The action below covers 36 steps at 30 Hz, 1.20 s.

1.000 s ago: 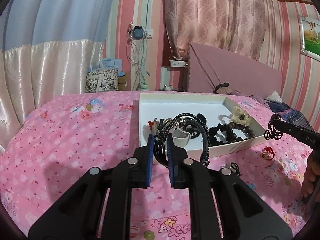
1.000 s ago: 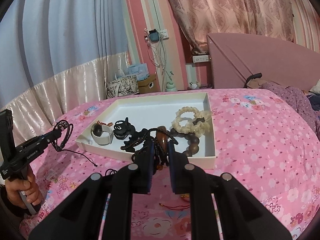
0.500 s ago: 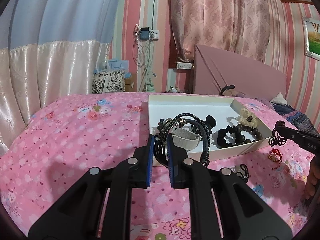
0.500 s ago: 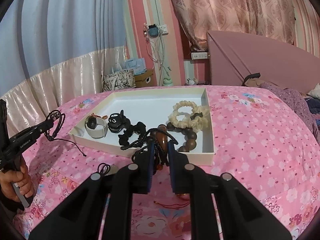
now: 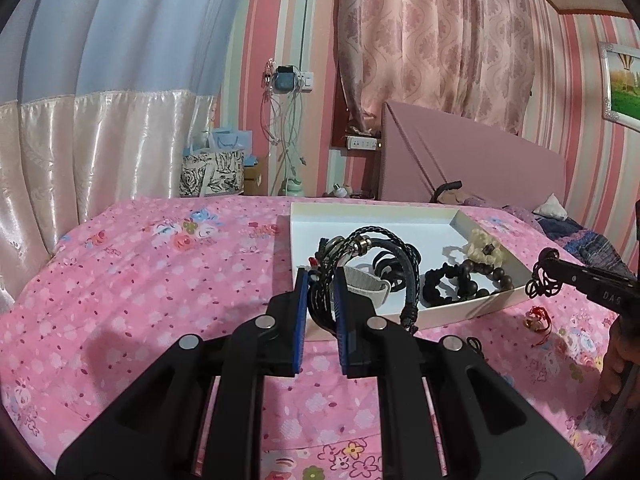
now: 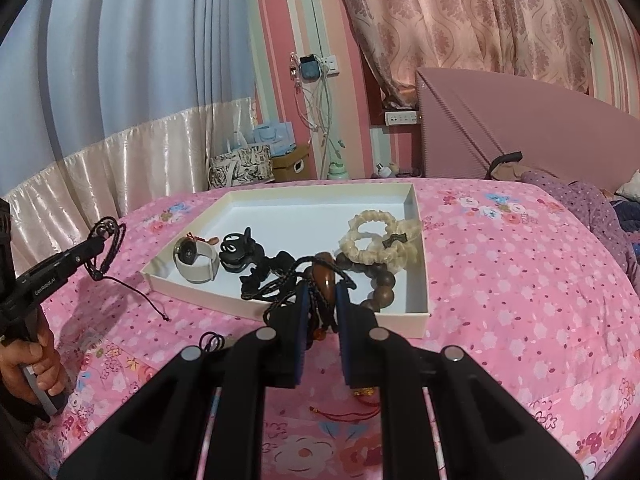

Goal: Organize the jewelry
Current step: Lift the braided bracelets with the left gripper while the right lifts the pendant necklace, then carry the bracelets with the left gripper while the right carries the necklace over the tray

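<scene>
My left gripper [image 5: 321, 276] is shut on a black braided leather bracelet [image 5: 384, 240] with metal clasps, held above the bed in front of the white box [image 5: 304, 210]. My right gripper [image 6: 321, 292] is shut on a black cord necklace with a brown wooden pendant [image 6: 324, 276], held just before the box's [image 6: 418, 204] near edge. The box holds a watch on a pale strap [image 6: 196, 260], a black hair clip [image 6: 236, 248], dark wooden beads [image 6: 382, 280] and cream scrunchies [image 6: 376, 236]. The right gripper also shows in the left wrist view [image 5: 546, 272], the left in the right wrist view [image 6: 102, 240].
The pink floral bedspread [image 5: 160, 264] lies all around. A red charm [image 5: 536, 316] and a small black band [image 5: 474, 344] lie on it before the box; a red cord with gold bead [image 6: 360, 400] lies under my right gripper. A pink headboard [image 5: 472, 160] stands behind.
Both grippers keep their holds. The left gripper has drawn back and up from the box a little; the right gripper has shifted slightly, with the box sitting farther off.
</scene>
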Each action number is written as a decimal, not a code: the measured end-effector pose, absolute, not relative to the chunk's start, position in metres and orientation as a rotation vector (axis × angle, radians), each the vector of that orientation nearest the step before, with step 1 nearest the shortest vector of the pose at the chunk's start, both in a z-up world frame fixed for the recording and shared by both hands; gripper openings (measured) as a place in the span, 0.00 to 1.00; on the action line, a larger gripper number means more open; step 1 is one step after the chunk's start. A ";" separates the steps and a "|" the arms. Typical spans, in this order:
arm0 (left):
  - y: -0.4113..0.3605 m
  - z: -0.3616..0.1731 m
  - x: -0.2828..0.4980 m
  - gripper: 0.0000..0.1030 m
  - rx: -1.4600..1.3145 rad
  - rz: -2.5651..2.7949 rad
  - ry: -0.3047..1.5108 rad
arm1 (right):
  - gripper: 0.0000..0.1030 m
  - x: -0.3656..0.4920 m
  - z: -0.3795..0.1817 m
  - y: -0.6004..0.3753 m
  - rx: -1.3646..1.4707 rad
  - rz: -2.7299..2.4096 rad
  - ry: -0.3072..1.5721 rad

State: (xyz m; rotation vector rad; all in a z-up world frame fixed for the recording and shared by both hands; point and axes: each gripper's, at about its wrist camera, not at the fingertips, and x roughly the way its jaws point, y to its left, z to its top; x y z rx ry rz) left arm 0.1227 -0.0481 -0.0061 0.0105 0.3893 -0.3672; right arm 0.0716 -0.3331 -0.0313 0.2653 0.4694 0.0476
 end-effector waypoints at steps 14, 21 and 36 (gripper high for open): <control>-0.050 -0.009 0.125 0.10 0.014 -0.356 0.392 | 0.13 0.071 -0.032 -0.333 0.277 0.055 0.478; -0.049 0.002 0.129 0.10 0.014 -0.379 0.389 | 0.13 0.071 -0.021 -0.336 0.277 0.070 0.451; -0.076 0.076 0.198 0.10 -0.037 -0.374 0.349 | 0.13 0.150 0.044 -0.327 0.282 0.107 0.425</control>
